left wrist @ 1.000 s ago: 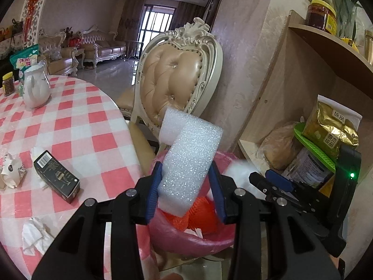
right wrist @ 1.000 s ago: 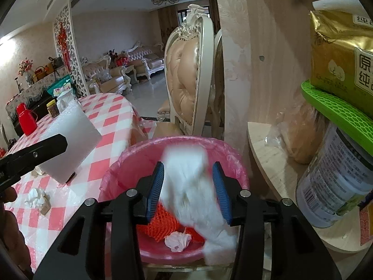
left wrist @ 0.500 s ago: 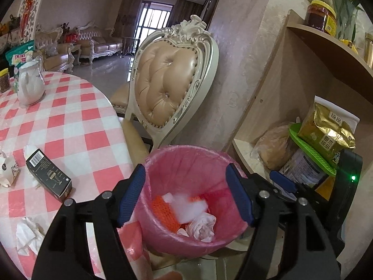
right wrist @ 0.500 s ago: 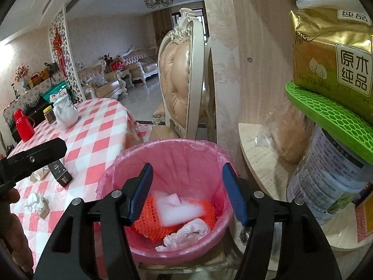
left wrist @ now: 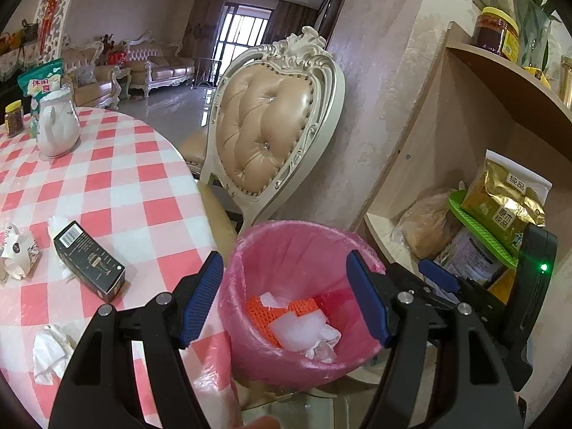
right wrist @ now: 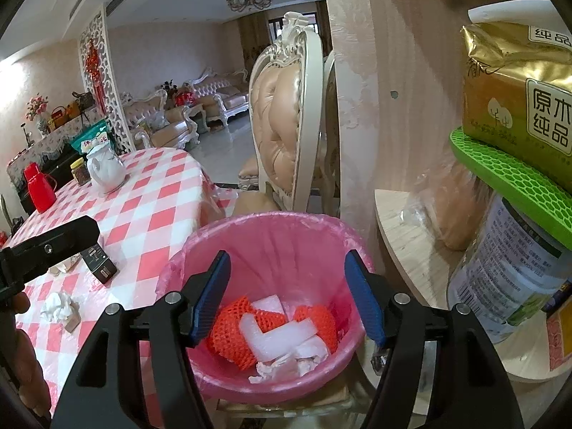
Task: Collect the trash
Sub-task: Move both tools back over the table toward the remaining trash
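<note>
**Both grippers over the bin**

My left gripper [left wrist: 284,295] hung jaws spread, holding nothing, above the pink-lined trash bin [left wrist: 286,243]. My right gripper [right wrist: 287,296] gaped wide too. White foam [right wrist: 277,336] lay inside on orange netting [right wrist: 232,336]. A black box [left wrist: 89,261] and crumpled tissue [left wrist: 50,352] sat on the checkered table [left wrist: 143,193].

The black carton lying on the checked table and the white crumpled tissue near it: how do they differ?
The black rectangular carton is dark, boxy and sharp-edged, printed with a barcode; the white crumpled tissue is pale, soft and shapeless. The carton lies flat and lies farther in on the table; the tissue sits nearer the table edge, closer to the camera. Both rest on the red-and-white checked tablecloth, outside the pink-lined trash bin.
</note>
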The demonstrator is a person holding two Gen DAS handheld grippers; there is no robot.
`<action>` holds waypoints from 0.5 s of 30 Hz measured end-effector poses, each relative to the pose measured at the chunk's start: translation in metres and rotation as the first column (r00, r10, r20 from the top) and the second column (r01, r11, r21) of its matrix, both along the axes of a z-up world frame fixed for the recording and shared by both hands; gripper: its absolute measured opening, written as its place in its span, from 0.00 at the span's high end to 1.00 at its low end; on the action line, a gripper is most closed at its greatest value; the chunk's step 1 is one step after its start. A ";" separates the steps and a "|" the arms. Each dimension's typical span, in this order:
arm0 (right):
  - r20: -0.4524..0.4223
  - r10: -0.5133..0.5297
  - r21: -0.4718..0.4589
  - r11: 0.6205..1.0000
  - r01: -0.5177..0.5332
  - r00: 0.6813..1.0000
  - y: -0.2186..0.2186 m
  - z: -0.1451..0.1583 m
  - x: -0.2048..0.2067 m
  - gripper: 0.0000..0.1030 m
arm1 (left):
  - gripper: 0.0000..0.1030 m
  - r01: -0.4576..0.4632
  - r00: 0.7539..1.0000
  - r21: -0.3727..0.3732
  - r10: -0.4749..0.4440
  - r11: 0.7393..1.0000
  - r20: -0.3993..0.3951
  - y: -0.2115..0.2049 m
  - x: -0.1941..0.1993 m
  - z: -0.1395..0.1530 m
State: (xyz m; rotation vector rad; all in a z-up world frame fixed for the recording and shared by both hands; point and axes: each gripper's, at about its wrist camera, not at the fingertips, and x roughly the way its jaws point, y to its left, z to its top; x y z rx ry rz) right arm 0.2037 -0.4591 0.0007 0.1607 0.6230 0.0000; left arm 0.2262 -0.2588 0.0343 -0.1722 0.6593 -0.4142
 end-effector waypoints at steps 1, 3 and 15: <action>0.000 0.001 -0.001 1.000 -0.001 1.000 0.001 0.000 0.000 0.36 | 0.33 -0.002 1.000 -0.001 0.002 1.000 0.000 0.002 -0.001 0.000; 0.002 0.005 -0.002 1.000 -0.005 1.000 0.002 0.001 -0.002 0.36 | 0.33 -0.008 1.000 -0.001 0.008 1.000 0.002 0.005 -0.003 0.000; 0.007 0.033 -0.013 0.999 -0.033 0.999 0.019 0.005 -0.009 0.31 | 0.33 -0.076 0.997 -0.004 0.076 0.997 -0.001 0.040 -0.020 -0.004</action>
